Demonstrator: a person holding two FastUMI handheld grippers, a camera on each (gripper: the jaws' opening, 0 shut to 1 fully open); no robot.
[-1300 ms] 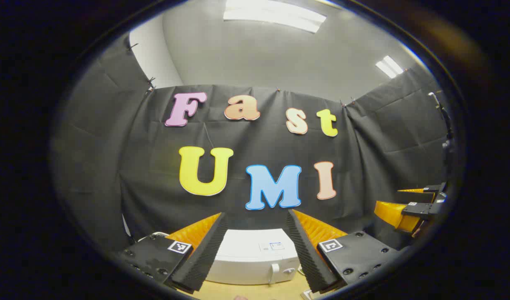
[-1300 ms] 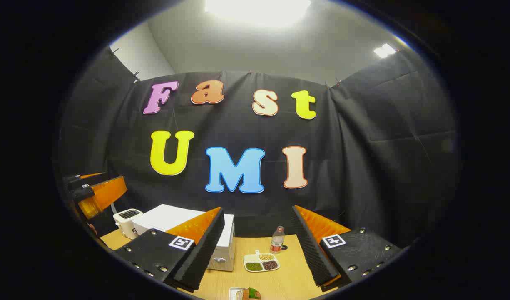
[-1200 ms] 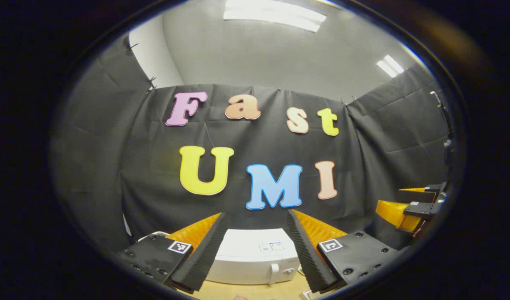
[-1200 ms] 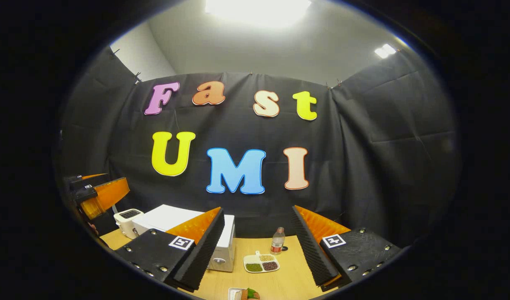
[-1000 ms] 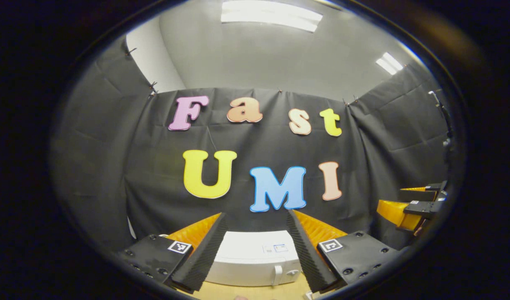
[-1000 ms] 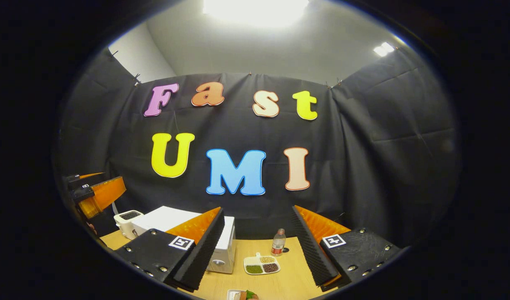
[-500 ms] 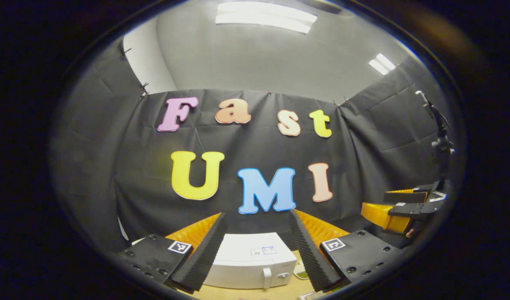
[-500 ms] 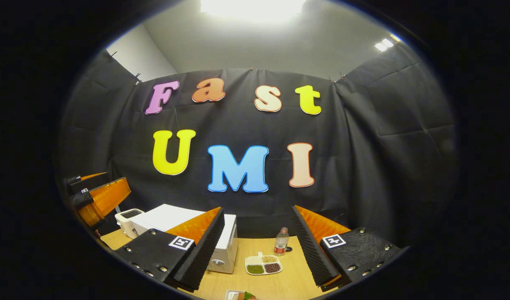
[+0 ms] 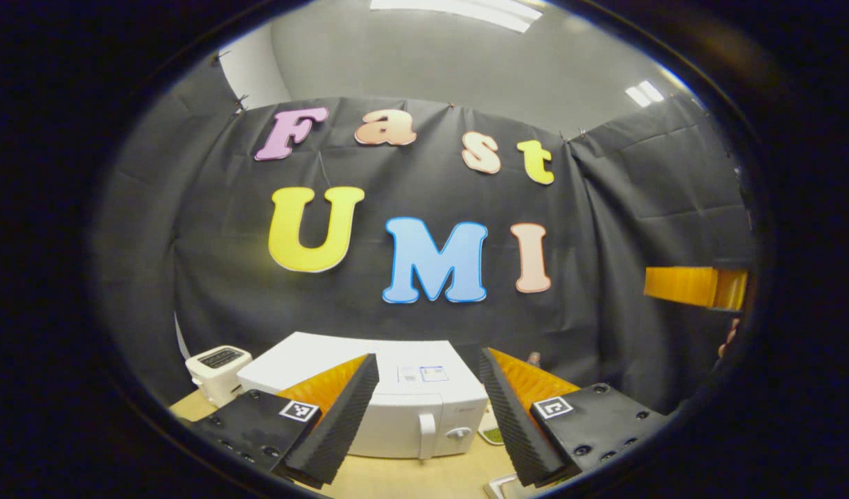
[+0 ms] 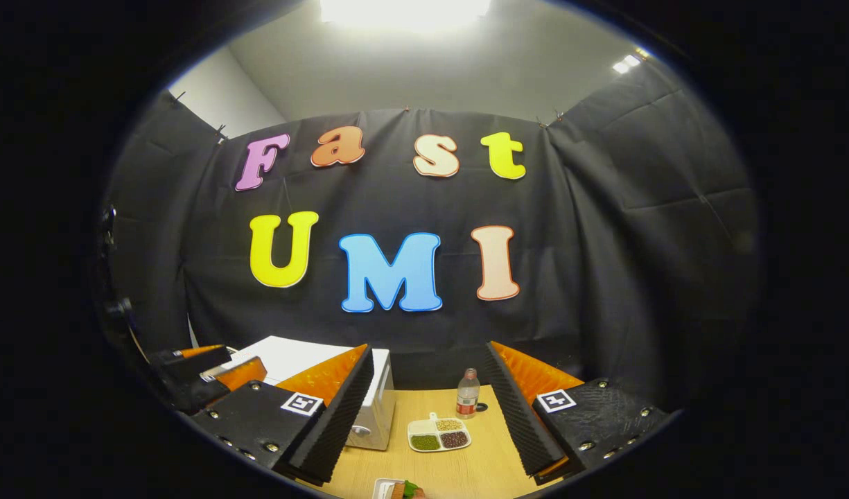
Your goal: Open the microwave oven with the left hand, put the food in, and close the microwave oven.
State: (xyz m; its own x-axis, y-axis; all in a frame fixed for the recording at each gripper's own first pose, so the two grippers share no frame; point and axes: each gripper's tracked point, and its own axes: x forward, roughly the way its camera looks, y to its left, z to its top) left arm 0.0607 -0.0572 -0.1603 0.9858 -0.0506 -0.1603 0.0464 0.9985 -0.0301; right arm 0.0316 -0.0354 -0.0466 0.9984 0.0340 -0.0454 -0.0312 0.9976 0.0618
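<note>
My left gripper point(image 9: 424, 409) is spread wide and pinches nothing; my right gripper point(image 10: 427, 409) is also spread and empty. Between my right fingers, at the bottom edge, the food point(image 10: 401, 489) lies in a small white tray point(image 10: 381, 487), both cut off, so I cannot tell what food it is. Farther on the wooden table point(image 10: 479, 457) is a divided dish of beans point(image 10: 438, 435), then a bottle point(image 10: 468, 392). The microwave oven point(image 9: 403, 395) stands ahead of my left gripper, door closed, its handle point(image 9: 427, 435) near a round knob point(image 9: 459, 433). A white toaster point(image 9: 218, 364) stands to its left. Behind hangs black cloth point(image 10: 604, 229); above it are grey ceiling point(image 9: 438, 62) and bright lamps point(image 10: 403, 10).
</note>
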